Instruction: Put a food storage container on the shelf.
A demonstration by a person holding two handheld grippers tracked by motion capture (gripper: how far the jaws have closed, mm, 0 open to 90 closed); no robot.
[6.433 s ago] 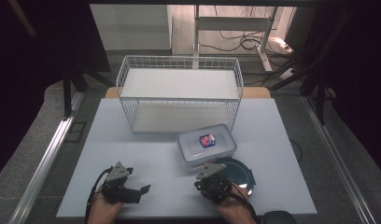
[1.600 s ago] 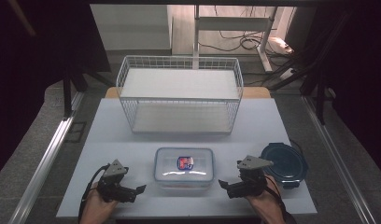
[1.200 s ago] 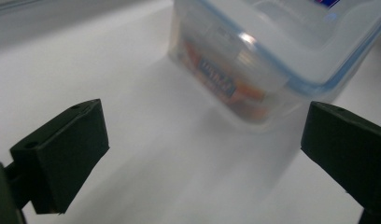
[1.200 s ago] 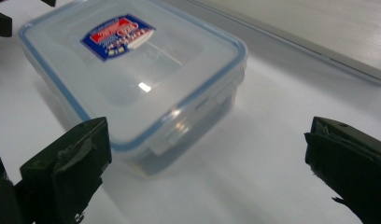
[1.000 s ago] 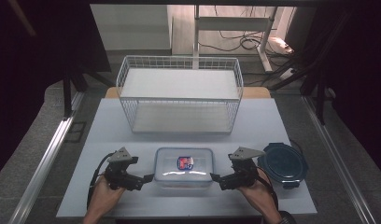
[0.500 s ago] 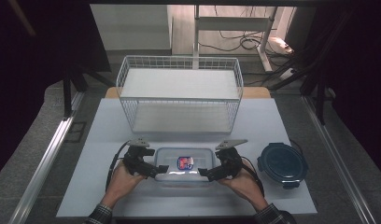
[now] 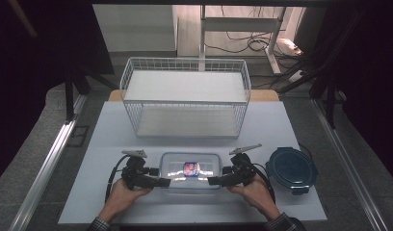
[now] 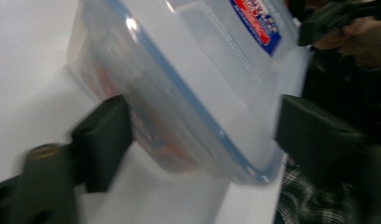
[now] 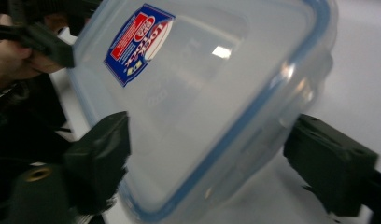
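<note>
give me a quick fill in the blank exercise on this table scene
1. The clear rectangular plastic container lies between the left gripper and the ____ gripper.
2. The white wire basket stands ____ the container, farther from the person.
3. The round dark blue lid lies on the white table at the container's ____ side.

Missing words: right; behind; right

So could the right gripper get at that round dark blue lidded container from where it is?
Probably yes: the round dark blue lidded container sits just beside the right gripper, nothing between, though its jaws straddle the clear rectangular box.
</note>
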